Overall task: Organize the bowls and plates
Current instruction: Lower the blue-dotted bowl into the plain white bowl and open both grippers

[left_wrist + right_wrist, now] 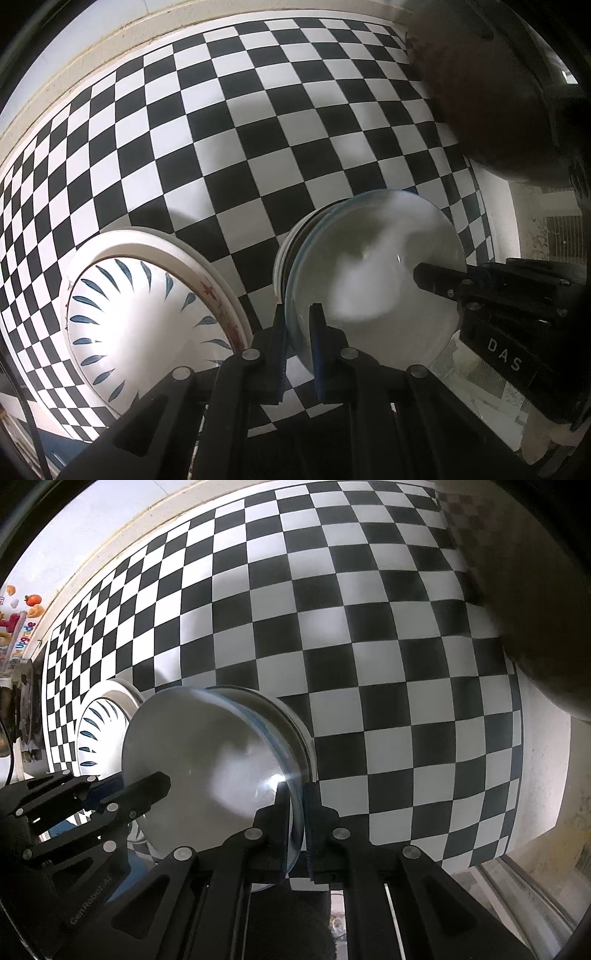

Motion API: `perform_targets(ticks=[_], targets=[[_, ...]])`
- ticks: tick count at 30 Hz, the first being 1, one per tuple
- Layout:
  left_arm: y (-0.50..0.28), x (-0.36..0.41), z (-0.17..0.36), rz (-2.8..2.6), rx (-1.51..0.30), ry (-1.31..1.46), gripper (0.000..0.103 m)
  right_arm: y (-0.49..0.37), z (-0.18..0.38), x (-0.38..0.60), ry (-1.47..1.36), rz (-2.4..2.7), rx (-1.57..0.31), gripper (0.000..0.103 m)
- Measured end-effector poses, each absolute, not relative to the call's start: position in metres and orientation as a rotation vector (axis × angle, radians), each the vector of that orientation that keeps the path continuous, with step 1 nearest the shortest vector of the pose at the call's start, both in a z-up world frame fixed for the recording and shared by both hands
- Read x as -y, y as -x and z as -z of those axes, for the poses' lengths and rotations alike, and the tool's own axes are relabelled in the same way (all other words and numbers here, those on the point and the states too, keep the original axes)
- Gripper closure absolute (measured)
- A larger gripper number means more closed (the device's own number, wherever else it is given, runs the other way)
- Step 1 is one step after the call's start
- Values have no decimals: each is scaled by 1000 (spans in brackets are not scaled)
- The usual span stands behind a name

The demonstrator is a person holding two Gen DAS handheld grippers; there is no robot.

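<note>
The glass plate tops a stack on the tablecloth (patterned bowl just left).

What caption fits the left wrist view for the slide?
Both hand-held grippers, left and right, pinch a clear glass plate over a checkered tablecloth.

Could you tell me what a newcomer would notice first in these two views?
The checkered cloth fills both views. At centre, a glass plate is pinched at opposite rim edges by the left gripper and the right gripper, over a stack of dishes. To its left sits a bowl with blue leaf marks.
</note>
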State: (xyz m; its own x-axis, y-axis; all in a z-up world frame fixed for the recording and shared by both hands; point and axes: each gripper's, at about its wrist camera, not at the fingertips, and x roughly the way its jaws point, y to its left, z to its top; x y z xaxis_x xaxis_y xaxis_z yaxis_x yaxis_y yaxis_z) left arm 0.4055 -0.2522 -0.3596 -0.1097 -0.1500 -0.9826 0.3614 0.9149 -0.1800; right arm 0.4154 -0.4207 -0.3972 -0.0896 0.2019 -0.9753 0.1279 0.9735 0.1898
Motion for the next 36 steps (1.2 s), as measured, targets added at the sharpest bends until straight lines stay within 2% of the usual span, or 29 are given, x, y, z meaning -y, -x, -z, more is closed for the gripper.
perform_targets(ticks=[24,36], targets=[[-403,251,356,410,-1622,-167,93,-394,393,423,-275,-60,-1655,91],[-368,241,289,433,-1479,-201,93,-361,329,413,-230,-55,-1497,91]])
